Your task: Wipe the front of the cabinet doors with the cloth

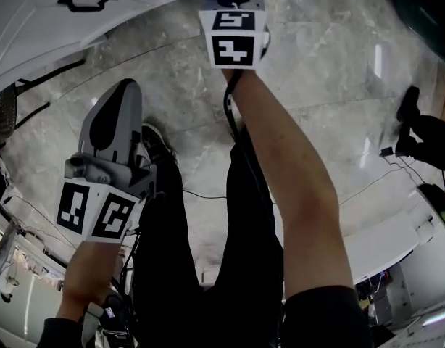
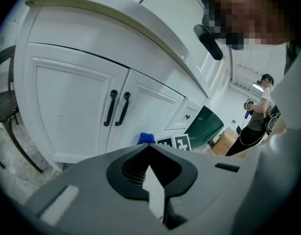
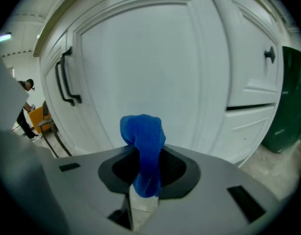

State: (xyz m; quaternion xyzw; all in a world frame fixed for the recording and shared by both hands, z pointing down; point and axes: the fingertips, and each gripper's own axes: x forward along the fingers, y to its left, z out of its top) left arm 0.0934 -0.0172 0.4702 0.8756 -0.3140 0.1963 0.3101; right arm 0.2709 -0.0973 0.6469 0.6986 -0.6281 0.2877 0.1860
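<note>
Pinched tight in the right gripper (image 3: 143, 148): blue cloth (image 3: 142, 129), bunched into a wad poking out past the tips, tail hanging down between the jaws. Aimed square at the white cabinet door (image 3: 140, 53), lower part of the flat panel, with the black handles (image 3: 67, 82) off at the left edge. Can't tell whether actually touching the door or just short of it. Left gripper (image 2: 149, 145) closed tip to tip, holding nothing, hanging low and well apart from the doors.

Judged as the wiping step on the right-hand door of the pair. To do it well:
- press only the protruding wad onto the panel, never the hard jaw tips, to avoid scraping paint
- keep the squeeze firm, with only a narrow strip seemingly trapped and likely to drag out
- work in straight overlapping passes over the flat centre, then trace the raised frame moulding and the edge by the handles
- use light even pressure, without shoving the door
- keep the left gripper out of the stroke path
- repeat on the neighbouring door
</note>
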